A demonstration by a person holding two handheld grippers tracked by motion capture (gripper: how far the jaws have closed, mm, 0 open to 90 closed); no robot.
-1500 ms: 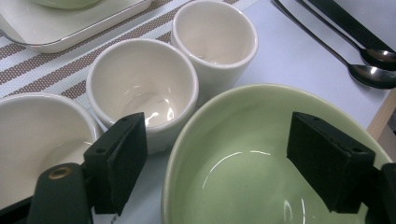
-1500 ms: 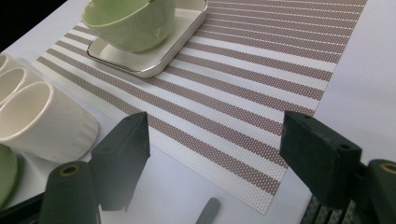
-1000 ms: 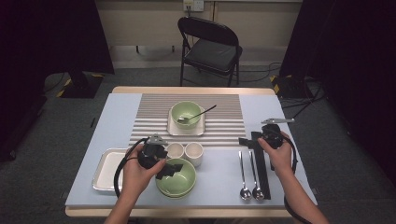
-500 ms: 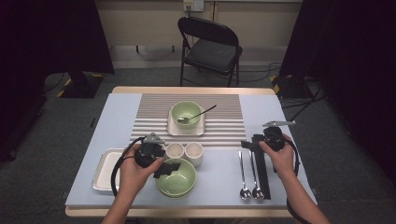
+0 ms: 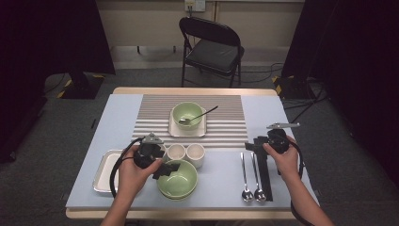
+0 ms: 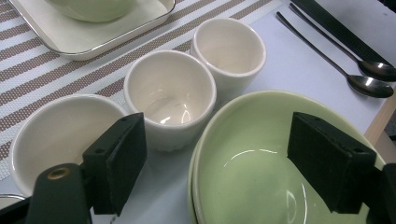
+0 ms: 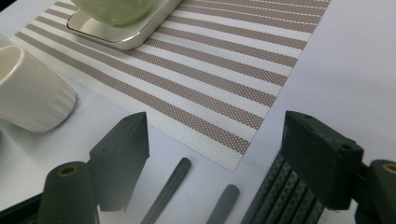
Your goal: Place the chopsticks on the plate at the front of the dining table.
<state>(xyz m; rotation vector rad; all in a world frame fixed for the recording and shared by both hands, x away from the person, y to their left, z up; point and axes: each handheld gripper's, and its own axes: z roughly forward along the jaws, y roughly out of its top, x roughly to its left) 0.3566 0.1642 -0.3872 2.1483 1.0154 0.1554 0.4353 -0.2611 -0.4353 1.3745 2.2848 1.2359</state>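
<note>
Grippers both open, nothing between the jaws. Left gripper (image 5: pixel 165 168) hovers over the stacked green bowls (image 5: pixel 178 180) at 6 o'clock on the table (image 5: pixel 117 113), one jaw over the bowl's 9 o'clock rim, the other above its hollow. White cups (image 5: pixel 187 153) sit just beside the bowls at 12 o'clock, touching each other. Right gripper (image 5: pixel 256 143) hangs at 4 o'clock above the handle ends of two spoons (image 5: pixel 251 175) and the black strip (image 5: pixel 265 174) beside them.

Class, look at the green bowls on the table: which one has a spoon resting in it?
The far green bowl on the square plate; the near stack holds none.
</note>
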